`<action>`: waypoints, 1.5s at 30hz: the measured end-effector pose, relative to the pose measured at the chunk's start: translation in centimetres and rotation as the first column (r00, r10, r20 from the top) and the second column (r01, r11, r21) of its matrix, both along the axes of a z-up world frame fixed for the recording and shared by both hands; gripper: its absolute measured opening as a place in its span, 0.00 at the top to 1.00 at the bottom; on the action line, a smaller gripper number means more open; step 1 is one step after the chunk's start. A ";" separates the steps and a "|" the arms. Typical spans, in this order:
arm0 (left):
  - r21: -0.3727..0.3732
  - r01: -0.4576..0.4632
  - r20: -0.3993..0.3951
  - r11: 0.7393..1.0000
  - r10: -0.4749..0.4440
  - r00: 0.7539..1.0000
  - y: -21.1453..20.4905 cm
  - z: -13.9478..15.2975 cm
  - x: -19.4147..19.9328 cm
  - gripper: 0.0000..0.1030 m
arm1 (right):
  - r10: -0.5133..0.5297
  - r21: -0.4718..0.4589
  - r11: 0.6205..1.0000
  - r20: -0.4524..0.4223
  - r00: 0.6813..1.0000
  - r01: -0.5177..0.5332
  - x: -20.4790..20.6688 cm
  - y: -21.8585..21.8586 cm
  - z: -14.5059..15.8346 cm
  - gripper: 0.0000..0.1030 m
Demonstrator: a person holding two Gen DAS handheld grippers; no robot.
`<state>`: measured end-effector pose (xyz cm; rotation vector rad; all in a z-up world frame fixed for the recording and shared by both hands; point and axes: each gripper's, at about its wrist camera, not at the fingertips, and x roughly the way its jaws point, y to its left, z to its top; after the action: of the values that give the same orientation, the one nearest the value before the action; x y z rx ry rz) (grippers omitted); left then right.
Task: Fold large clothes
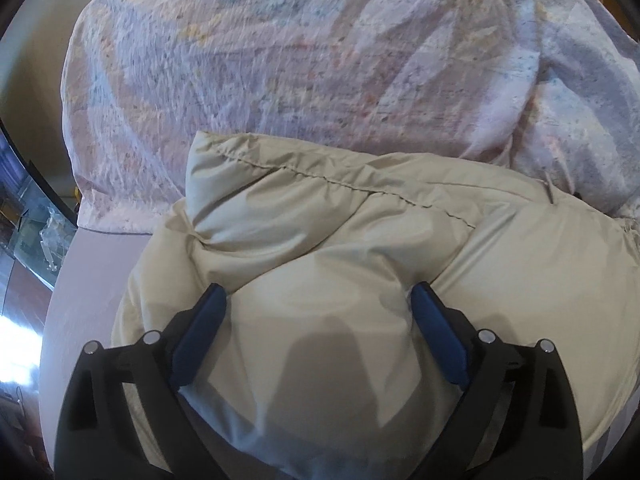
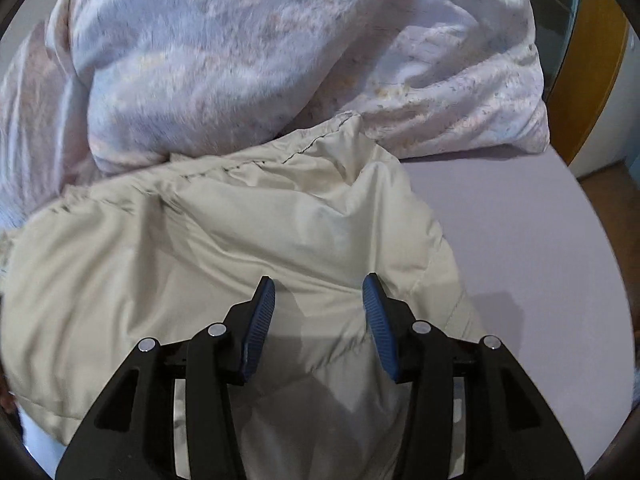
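Observation:
A beige puffy jacket lies bunched on a lilac bed sheet, with a stitched seam across its far part. My left gripper is open, its blue pads set wide over a bulge of the jacket, just above or touching the fabric. In the right wrist view the same jacket fills the lower left. My right gripper is open over the jacket's right part, close above the fabric, holding nothing.
A crumpled pastel patterned duvet lies right behind the jacket, also in the right wrist view. Bare sheet lies to the right. The bed edge, a glass cabinet and floor are at far left.

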<state>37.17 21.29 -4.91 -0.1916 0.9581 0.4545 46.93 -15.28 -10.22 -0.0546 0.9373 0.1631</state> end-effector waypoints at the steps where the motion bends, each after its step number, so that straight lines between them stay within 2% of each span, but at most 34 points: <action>1: 0.001 -0.002 -0.001 1.000 0.002 1.000 0.2 -0.1 0.0 0.07 | 0.001 -0.015 1.000 0.005 1.000 -0.001 0.2 0.3 -0.3 0.52; 6: 0.003 -0.007 0.010 1.000 0.007 1.000 0.5 -1.2 0.1 0.03 | -0.008 -0.039 0.999 0.016 1.000 0.009 1.4 0.0 -1.3 0.46; 18: -0.008 -0.008 0.054 1.000 0.009 0.998 1.2 -3.6 0.4 0.02 | 0.002 -0.076 0.997 0.131 0.991 0.008 1.3 -0.1 -2.2 0.39; 31: 0.007 -0.004 0.125 1.000 0.003 0.992 1.2 -4.7 0.4 0.02 | 0.001 -0.087 0.996 0.183 0.983 0.015 1.4 0.1 -2.3 0.37; 45: 0.020 -0.014 0.157 1.000 0.011 0.988 1.1 -6.3 0.4 0.02 | 0.003 -0.090 0.996 0.201 0.980 0.016 1.3 0.1 -2.3 0.36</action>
<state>37.60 22.35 -11.20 -0.2113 0.7983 0.4543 48.21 -15.20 -12.54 -0.1501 0.7423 0.1061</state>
